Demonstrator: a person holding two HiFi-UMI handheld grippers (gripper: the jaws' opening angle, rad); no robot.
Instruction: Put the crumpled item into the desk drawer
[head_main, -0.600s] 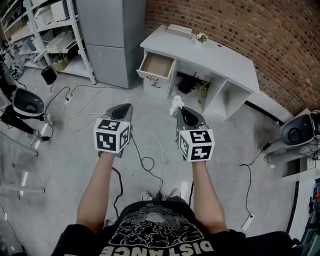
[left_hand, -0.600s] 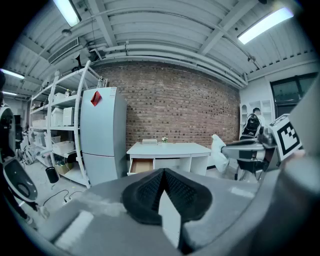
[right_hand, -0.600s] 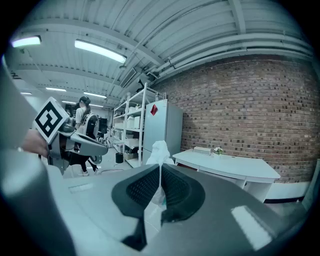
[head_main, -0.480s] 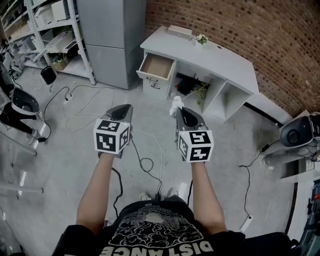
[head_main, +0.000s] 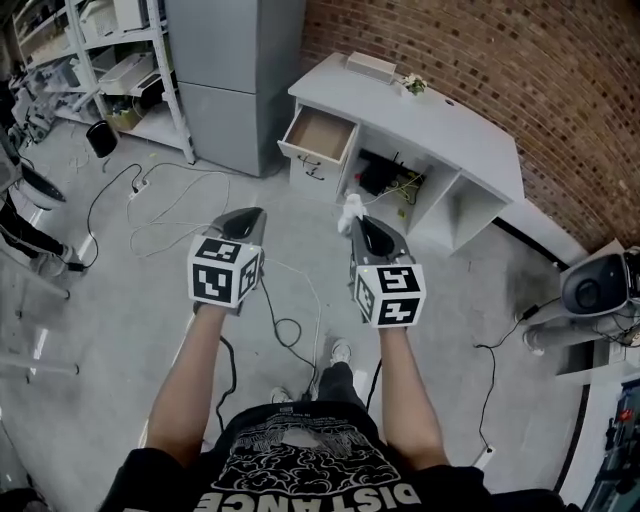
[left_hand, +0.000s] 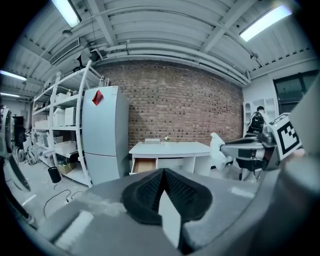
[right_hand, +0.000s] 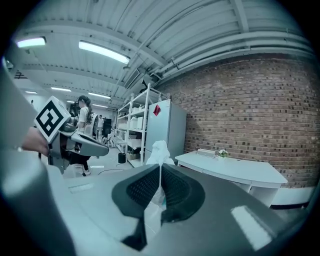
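Note:
A white crumpled item (head_main: 351, 212) (right_hand: 159, 152) sticks out of my right gripper (head_main: 358, 222) (right_hand: 160, 172), whose jaws are shut on it. My left gripper (head_main: 248, 218) (left_hand: 162, 176) is shut and holds nothing. Both are held out in front of me, above the floor, some way short of the white desk (head_main: 450, 125) (left_hand: 167, 148) (right_hand: 235, 167). The desk's left drawer (head_main: 318, 136) (left_hand: 145, 164) stands pulled open and shows a bare wooden bottom. The crumpled item (left_hand: 218, 150) also appears at the right of the left gripper view.
A grey cabinet (head_main: 232, 75) stands left of the desk, with metal shelves (head_main: 105, 70) further left. Cables (head_main: 290, 325) trail across the floor. A small box (head_main: 371, 65) and a tiny plant (head_main: 413, 84) sit on the desk against the brick wall (head_main: 520, 70). Equipment (head_main: 598, 285) stands right.
The desk and drawer have shifted slightly nearer in the head view as I step forward. Both grippers keep their pose, the right still holding the crumpled item.

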